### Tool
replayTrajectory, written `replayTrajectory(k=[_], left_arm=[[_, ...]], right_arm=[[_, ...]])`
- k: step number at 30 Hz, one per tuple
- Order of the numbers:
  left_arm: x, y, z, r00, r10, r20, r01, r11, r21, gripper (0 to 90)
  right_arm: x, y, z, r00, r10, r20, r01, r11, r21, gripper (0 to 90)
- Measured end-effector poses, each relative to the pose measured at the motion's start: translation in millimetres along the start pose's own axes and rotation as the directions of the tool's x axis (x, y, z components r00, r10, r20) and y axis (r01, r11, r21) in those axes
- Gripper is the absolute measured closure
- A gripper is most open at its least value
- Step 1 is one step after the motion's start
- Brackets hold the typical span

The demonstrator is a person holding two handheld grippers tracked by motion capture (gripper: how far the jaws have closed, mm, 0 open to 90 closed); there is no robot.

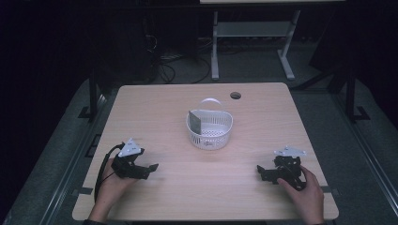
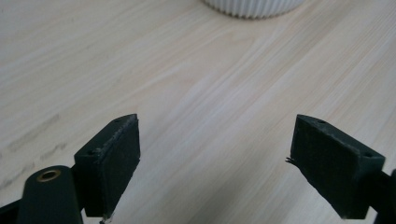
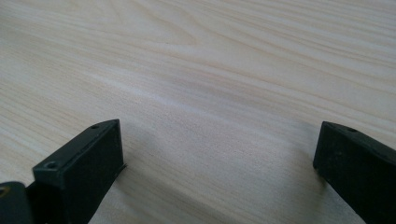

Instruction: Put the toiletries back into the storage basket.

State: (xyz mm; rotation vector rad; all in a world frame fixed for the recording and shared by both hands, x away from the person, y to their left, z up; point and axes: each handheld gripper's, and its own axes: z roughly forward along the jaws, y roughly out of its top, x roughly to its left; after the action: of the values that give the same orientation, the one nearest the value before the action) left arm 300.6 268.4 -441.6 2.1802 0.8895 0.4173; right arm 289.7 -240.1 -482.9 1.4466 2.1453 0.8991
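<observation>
A white perforated basket (image 1: 210,129) with a raised handle stands at the middle of the light wood table (image 1: 164,187). A grey-green flat packet (image 1: 194,122) leans upright against its inner left wall. My left gripper (image 1: 149,169) rests low at the front left, held by a hand, open with nothing between its fingers. In the left gripper view its jaws stand wide apart over bare wood, and the basket's ribbed base (image 2: 252,7) shows at the top edge. My right gripper (image 1: 263,172) sits at the front right, open and empty, its jaws spread over plain tabletop (image 3: 210,93).
A round cable hole (image 1: 235,95) sits near the table's far right edge. A white desk frame (image 1: 248,42) and cables (image 1: 164,70) lie on the dark floor beyond. Dark floor surrounds the table on both sides.
</observation>
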Motion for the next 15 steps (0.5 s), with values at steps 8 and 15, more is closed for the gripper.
replayTrajectory(k=[8,15], left_arm=[[1.4,-20.4,1.2,0.9996,-0.018,-0.020,0.019,0.9992,0.035,13.6],[2.1,-33.5,0.0,0.9993,0.002,-0.037,0.000,0.9990,0.045,12.9]], right_arm=[[0.1,0.0,0.0,1.0000,0.002,0.000,-0.002,1.000,0.000,1.0],[0.2,0.0,0.1,1.0000,0.002,0.000,-0.002,1.000,0.000,1.0]])
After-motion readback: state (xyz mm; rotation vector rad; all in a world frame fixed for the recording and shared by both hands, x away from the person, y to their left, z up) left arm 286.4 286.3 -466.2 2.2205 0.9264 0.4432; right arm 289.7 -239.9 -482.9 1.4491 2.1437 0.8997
